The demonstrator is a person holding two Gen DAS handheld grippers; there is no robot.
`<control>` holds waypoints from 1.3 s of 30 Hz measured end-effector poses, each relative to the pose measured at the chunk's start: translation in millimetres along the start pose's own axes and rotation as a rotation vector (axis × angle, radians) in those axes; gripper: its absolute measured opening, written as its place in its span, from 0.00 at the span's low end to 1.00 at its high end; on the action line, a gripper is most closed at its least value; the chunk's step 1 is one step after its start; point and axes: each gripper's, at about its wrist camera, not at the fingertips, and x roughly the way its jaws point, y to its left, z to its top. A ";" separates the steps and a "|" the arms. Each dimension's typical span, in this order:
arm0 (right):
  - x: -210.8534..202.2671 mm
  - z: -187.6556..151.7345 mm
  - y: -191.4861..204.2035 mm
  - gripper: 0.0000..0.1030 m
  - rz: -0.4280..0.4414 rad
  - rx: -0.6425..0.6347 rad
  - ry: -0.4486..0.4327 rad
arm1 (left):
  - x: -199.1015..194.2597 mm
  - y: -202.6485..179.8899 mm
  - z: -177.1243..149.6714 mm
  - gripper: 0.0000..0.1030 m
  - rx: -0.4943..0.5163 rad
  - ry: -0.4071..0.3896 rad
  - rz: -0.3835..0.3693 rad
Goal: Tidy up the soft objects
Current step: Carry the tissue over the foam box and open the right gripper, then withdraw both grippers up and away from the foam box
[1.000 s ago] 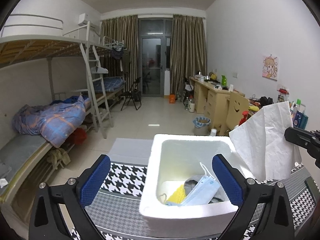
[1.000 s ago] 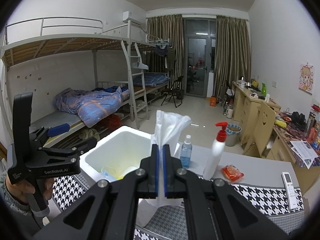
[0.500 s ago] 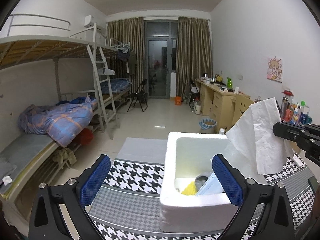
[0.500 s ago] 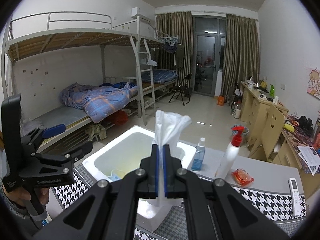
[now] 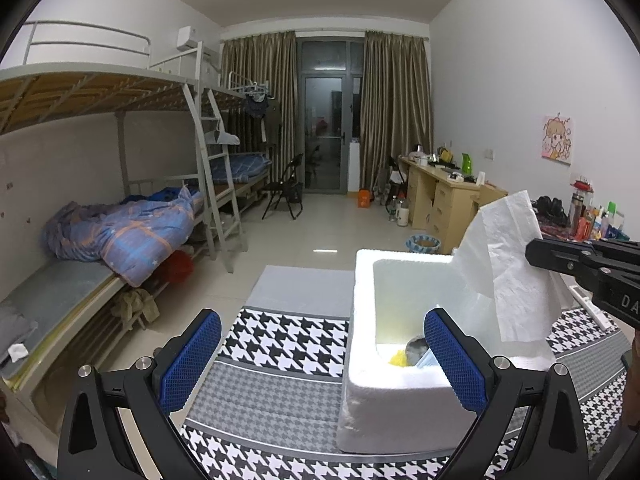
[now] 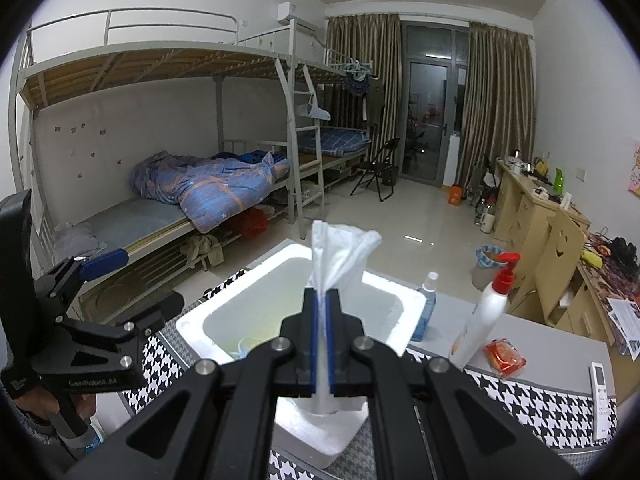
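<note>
1. Support surface: table with houndstooth cloth point(image 5: 280, 352), under and ahead of both grippers.
2. White foam box point(image 6: 384, 300) stands on the cloth, directly ahead of the right gripper.
3. Right of the box: blue spray bottle point(image 6: 426, 308), white pump bottle point(image 6: 486, 312), red packet point(image 6: 504, 356), remote control point(image 6: 600, 388).

So over the last second the left gripper point(image 5: 322, 358) has pulled back and off to the left, so the foam box point(image 5: 362, 320) now sits way over on the right of its view instead of dead center. The right gripper point(image 6: 321, 338) lifted a bit with the tissue point(image 6: 340, 256), so the box looks lower and further off.
</note>
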 end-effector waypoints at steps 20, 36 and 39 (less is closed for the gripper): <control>28.3 -0.2 15.3 0.58 0.025 -0.004 0.070 | 0.7 19.8 -7.9 0.99 -0.046 0.012 0.012; 6.5 -1.2 7.6 0.70 0.012 -0.007 0.028 | -9.7 8.8 -6.7 0.99 -0.034 -0.006 -0.001; 0.9 -2.6 6.3 0.72 0.009 -0.007 0.018 | -14.8 4.4 -5.6 0.99 -0.027 -0.016 -0.006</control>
